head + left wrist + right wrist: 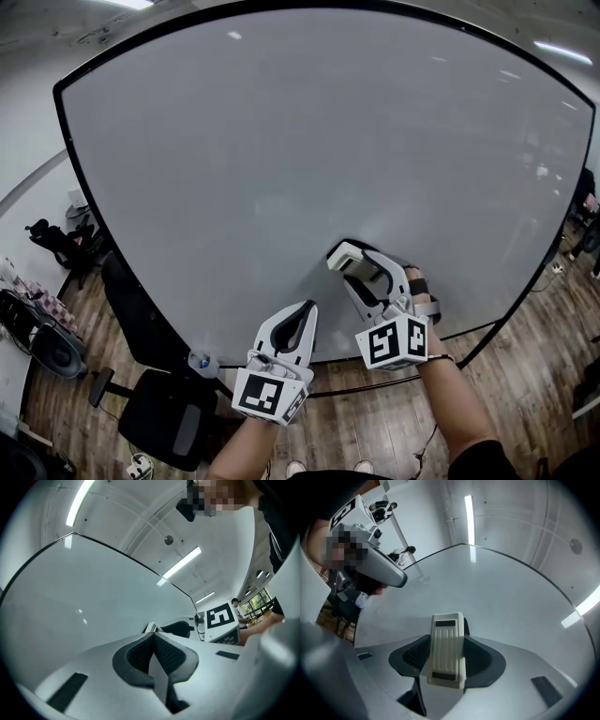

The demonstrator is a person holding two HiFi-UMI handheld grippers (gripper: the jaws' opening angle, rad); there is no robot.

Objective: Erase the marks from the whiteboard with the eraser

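A large whiteboard [309, 159] with a black frame fills the head view; I see no marks on it. My right gripper [361, 267] is shut on a cream eraser [345, 256], whose far end rests against the lower part of the board. In the right gripper view the ribbed eraser [446, 648] sits between the dark pads [412, 654], pointing at the whiteboard [501, 592]. My left gripper [302, 314] is shut on nothing, just in front of the board's lower edge. Its pads [138, 656] meet in the left gripper view, facing the whiteboard [70, 597].
A black office chair [164, 412] stands on the wooden floor [525, 366] below the board's left corner, with bags and gear [42, 328] along the left wall. In the left gripper view, the right gripper's marker cube [220, 618] shows to the right.
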